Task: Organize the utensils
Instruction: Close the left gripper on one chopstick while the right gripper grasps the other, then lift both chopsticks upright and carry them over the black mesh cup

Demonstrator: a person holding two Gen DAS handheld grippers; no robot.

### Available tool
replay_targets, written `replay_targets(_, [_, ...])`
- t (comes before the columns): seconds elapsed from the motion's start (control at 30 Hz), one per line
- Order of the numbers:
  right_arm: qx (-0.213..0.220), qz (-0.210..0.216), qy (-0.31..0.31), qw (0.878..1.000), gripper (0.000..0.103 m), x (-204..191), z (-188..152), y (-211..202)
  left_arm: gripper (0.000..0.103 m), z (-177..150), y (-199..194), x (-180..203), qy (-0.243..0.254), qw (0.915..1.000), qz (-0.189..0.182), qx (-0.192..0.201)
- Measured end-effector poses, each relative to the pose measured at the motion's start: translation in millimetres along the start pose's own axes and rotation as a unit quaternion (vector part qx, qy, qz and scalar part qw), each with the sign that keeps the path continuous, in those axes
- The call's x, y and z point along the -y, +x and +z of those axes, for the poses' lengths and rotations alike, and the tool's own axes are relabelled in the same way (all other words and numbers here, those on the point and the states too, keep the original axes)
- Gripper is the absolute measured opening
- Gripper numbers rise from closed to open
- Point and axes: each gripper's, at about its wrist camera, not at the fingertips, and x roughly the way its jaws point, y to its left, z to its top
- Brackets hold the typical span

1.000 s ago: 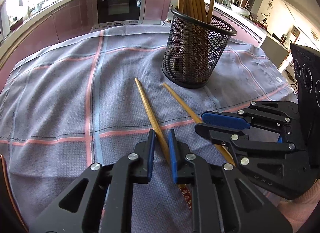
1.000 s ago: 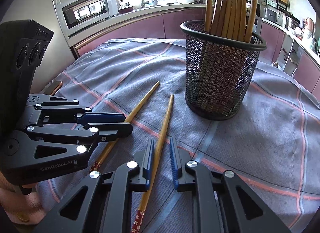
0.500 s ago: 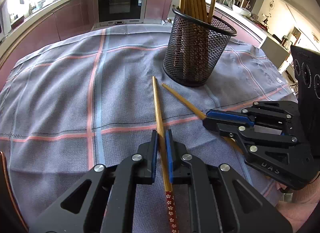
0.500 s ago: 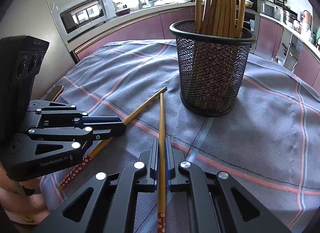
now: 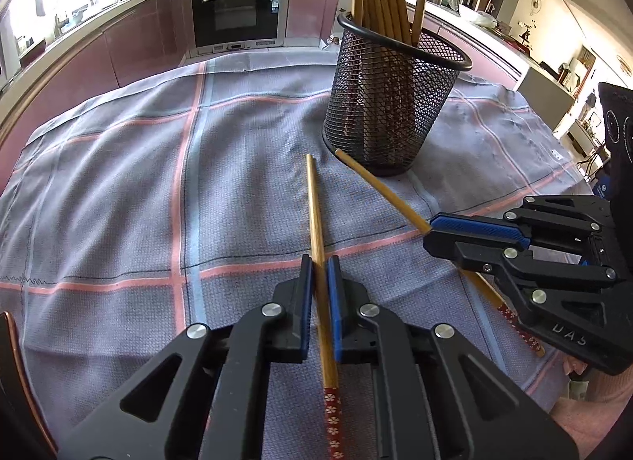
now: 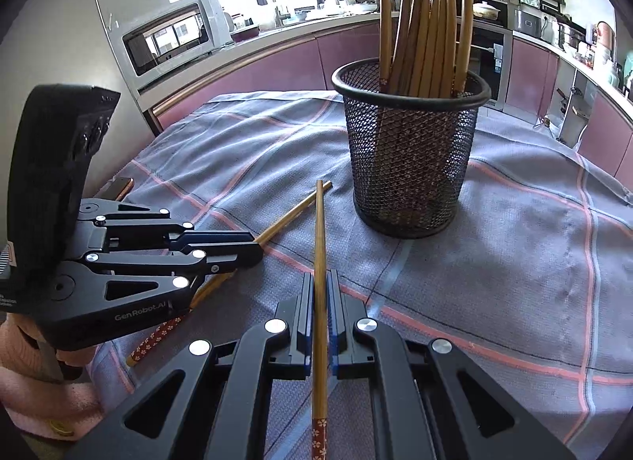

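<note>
1. Bamboo, two sticks of it: each hand's tool has one chopstick pinched along its length. The left tool (image 5: 320, 290) is closed tight on the left chopstick (image 5: 315, 199), and the right tool (image 6: 321, 301) is closed just as tight on the right chopstick (image 6: 319, 230).
2. Both are gripped near the red flowered handle end, so the long plain part sticks out forward. I reckon that is deliberate: it leaves the length free to be swung up and dropped into the mesh holder (image 5: 391, 104).
3. That holder stands upright on the checked cloth (image 5: 118, 191) over the table, already bristling with other chopsticks (image 6: 427, 25) standing on end. It sits just beyond both held tips, so neither hand has far to go.
4. The two held sticks point towards the holder's foot, their tips close together and crossing in the right wrist view. They look low over the cloth; I cannot tell whether they are clear of it.
5. Against the frames from a second ago, the change is plain. Then both tools were parted, straddling sticks that lay loose on the cloth. By half a second ago they had closed, and now each stick lines up straight with its tool and reaches nearer the holder.
</note>
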Motion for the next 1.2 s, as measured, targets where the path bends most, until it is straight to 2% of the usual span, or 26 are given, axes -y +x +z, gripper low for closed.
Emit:
replay_targets(0.3, [0.028,0.02,0.009,0.999,0.005,5.2,0.4,-21.9,0.008,-0.2,-16.4,-1.0,-0.007,0.9997,-0.014,0.016])
replay_targets(0.7, [0.08,0.048,0.032,0.995,0.005,13.6,8.6,-58.4,0.008,8.4,-59.6,-9.8,-0.027,0.9946,-0.082,0.057])
replay_targets(1.2, [0.146,0.039,0.035,0.988,0.005,21.4,22.0,-96.9,0.008,22.8,-112.3,-6.9,-0.027,0.9855,-0.114,0.123])
